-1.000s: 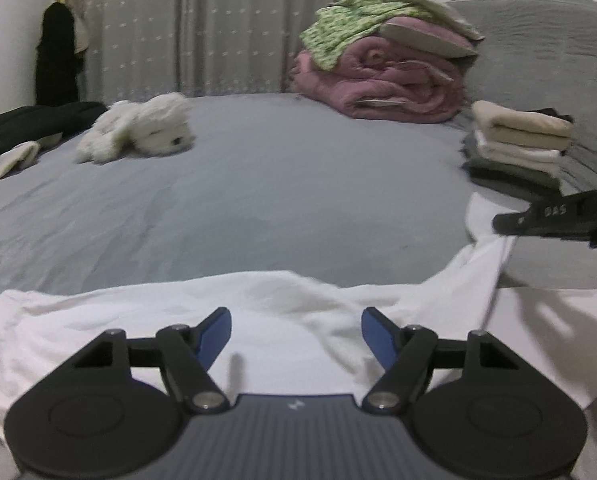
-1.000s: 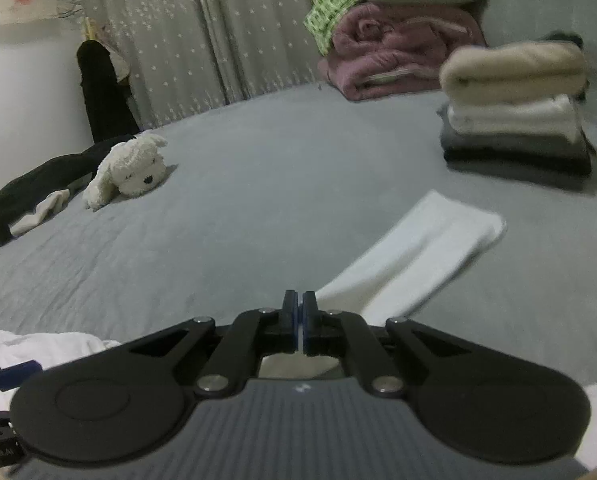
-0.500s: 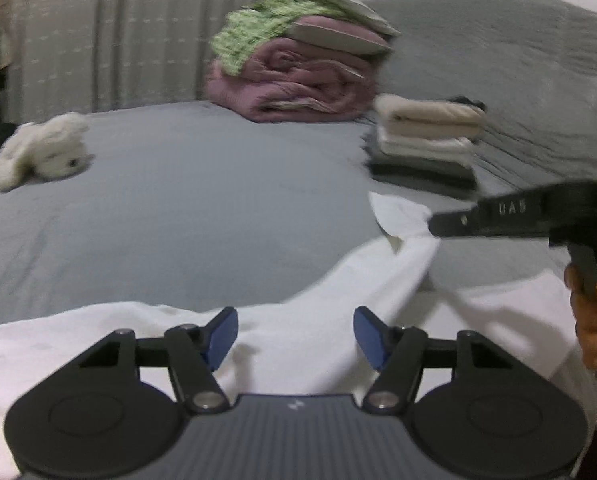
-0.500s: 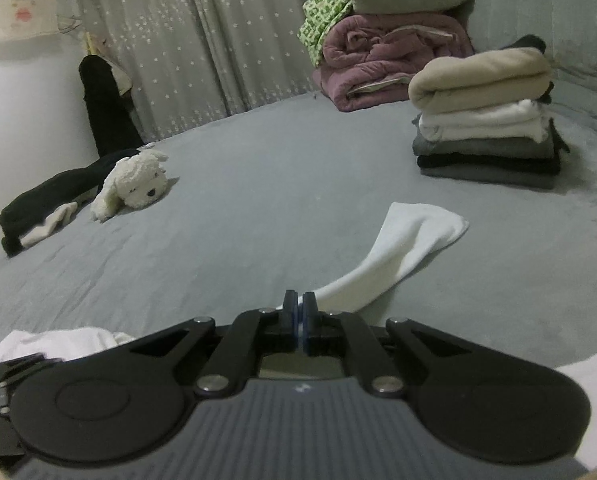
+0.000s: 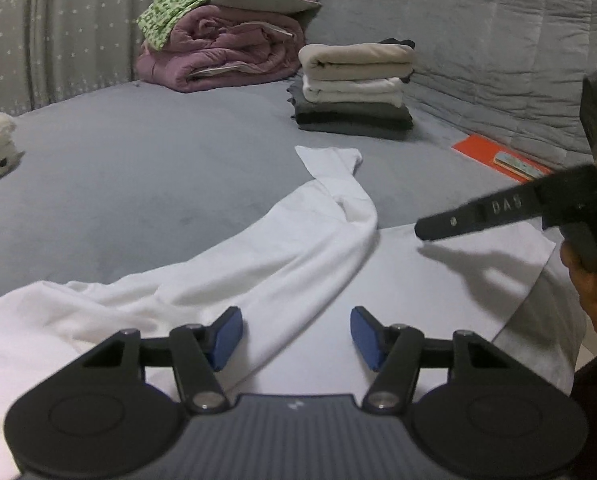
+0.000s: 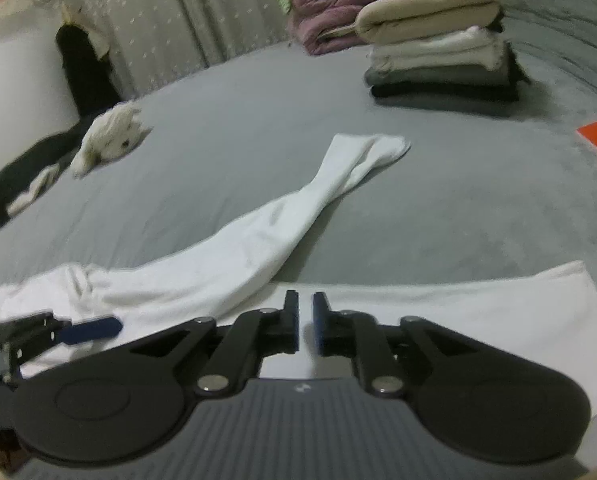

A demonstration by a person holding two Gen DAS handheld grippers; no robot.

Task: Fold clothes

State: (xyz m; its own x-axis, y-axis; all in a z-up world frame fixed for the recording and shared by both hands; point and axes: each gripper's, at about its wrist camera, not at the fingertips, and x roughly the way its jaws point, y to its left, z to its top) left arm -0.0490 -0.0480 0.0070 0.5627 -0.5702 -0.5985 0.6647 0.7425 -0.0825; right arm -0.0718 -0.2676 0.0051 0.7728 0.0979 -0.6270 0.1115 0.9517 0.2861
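A white long-sleeved shirt (image 5: 282, 280) lies spread on the grey bed (image 5: 146, 168), near the front. Its sleeve (image 6: 298, 208) stretches away toward the folded stack and rests flat on the cover. My left gripper (image 5: 296, 336) hovers open just above the shirt's body, with nothing between its blue pads (image 5: 226, 338). My right gripper (image 6: 306, 322) is open by a narrow gap and holds nothing, low over the shirt's hem. In the left wrist view the right gripper (image 5: 418, 228) reaches in from the right, held by a hand (image 5: 594, 280).
A stack of folded clothes (image 5: 354, 88) stands at the back right, by the grey padded headboard (image 5: 498, 40). A pink quilt pile (image 5: 226, 56) lies behind it. An orange book (image 5: 498, 156) sits on the right. A white plush toy (image 6: 106, 140) and dark clothes (image 6: 30, 168) lie far left.
The right gripper's jaws have parted and let go of the sleeve, which now lies on the bed. Both grippers have swung right and drawn back over the shirt.
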